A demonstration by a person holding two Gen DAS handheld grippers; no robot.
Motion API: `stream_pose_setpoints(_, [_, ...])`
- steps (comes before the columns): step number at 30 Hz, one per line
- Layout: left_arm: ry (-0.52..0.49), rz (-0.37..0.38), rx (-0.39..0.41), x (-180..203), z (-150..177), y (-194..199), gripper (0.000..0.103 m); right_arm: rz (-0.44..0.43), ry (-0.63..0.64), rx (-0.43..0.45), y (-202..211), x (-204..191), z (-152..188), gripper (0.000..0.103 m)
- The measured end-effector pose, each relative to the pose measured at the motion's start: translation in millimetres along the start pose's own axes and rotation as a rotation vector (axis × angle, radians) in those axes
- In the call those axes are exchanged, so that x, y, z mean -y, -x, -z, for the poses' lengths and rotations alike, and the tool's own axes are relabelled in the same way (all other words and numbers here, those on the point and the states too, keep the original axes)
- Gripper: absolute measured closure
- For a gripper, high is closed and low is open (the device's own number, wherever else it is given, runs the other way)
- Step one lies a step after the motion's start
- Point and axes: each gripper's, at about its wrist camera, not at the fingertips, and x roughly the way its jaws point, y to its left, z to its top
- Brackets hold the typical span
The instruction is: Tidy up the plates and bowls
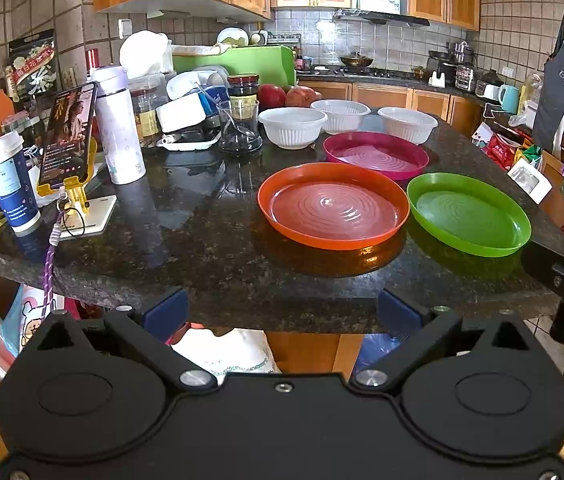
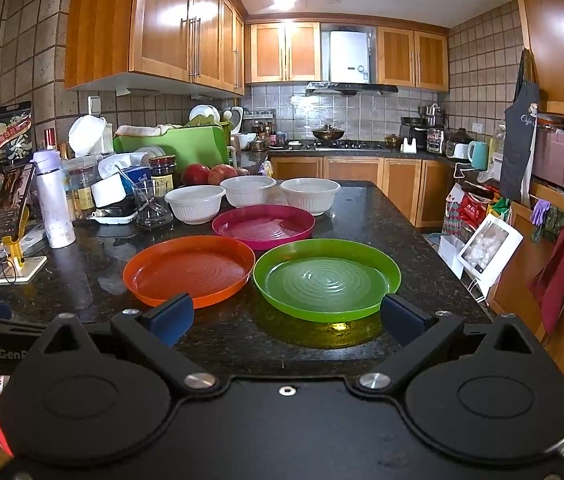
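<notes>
Plates sit on the dark speckled granite counter [image 1: 186,248]: round orange plastic plate [image 1: 333,205] beside round green plastic plate [image 2: 327,278], round magenta plastic plate [image 2: 264,225] behind them. We see three white ribbed plastic bowls in a row at the back: left bowl [image 1: 292,126], middle bowl [image 1: 340,115], right bowl [image 1: 407,123]. Left gripper [image 1: 282,312] hovers at the counter edge, fingers spread wide, holding nothing. Right gripper [image 2: 288,316] hovers just before the green plate, fingers wide, empty.
</notes>
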Motion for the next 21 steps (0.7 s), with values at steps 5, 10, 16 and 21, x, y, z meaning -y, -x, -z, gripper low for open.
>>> stream_pose_setpoints(5, [-0.002,0.001,0.0,-0.2,0.2,0.6,0.003,0.012,0.033,0.01,0.6,-5.9,3.1,0.002])
stream_pose_setpoints(10, [0.0,-0.003,0.006,-0.3,0.5,1.8,0.003,0.024,0.038,0.029,1.8,-5.3,3.8,0.005])
stream_pose_setpoints(16, [0.004,-0.007,0.025,-5.3,-0.7,3.2,0.003,0.035,-0.008,0.046,-2.2,-1.2,3.6,0.008])
stream_pose_setpoints(21, [0.007,0.031,0.044,-12.1,-5.8,2.4,0.003,0.044,-0.013,0.022,-11.9,-1.9,3.0,0.014])
